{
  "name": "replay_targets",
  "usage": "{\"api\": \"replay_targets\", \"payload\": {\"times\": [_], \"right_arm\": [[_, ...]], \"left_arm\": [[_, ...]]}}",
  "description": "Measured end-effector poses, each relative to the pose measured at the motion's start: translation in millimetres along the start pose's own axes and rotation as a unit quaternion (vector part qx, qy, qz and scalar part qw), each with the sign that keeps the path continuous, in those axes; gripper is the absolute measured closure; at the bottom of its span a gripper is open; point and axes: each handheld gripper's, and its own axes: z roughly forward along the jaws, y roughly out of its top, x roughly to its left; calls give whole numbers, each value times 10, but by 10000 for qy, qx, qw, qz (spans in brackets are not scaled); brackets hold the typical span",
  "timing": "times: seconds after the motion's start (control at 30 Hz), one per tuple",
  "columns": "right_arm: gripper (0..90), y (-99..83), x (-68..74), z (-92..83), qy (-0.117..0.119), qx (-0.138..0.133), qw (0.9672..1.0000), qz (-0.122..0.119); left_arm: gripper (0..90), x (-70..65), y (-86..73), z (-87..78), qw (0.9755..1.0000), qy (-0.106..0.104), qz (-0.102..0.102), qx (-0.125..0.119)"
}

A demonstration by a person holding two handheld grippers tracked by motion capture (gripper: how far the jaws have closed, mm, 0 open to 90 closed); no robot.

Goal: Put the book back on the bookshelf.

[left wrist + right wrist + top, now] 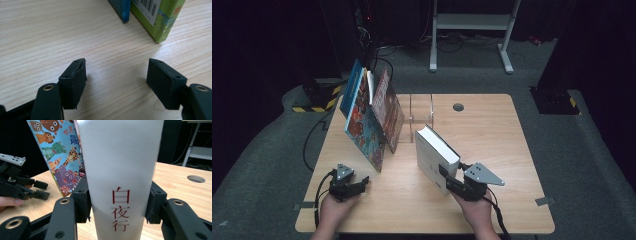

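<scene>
A thick white book (437,152) with red characters on its spine (120,170) stands upright near the table's middle. My right gripper (447,177) straddles the lower spine; in the right gripper view its jaws (118,202) sit close at either side, and I see no squeeze on the cover. Several colourful picture books (364,120) lean to the left of it, the nearest with cartoon animals (62,157). My left gripper (362,182) rests low at the front left, jaws (116,75) open over bare wood with nothing between them. It also appears in the right gripper view (41,190).
A clear bookend (422,112) stands behind the white book. A cable hole (458,106) is in the wooden table (502,150) farther back. In the left gripper view, a green book corner (160,17) and a blue one (122,10) lie just ahead of the jaws.
</scene>
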Motion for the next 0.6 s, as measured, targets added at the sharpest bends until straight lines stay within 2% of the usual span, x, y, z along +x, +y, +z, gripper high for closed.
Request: {"api": "replay_targets", "payload": {"times": [0.07,0.37,0.53,0.6], "right_arm": [[475,26,-10,12,66,11,9999,91],[450,115,31,80,-38,-36,10000,-82],[421,150,42,90,-71,5,9999,-78],[391,176,36,91,-98,56,9999,23]], "left_arm": [[322,-4,-4,-2,10000,-38,-28,3],[322,1,-1,-1,10000,-27,9,3],[322,0,-1,-1,10000,-24,8,4],[322,-6,-2,0,10000,-46,-30,1]]}}
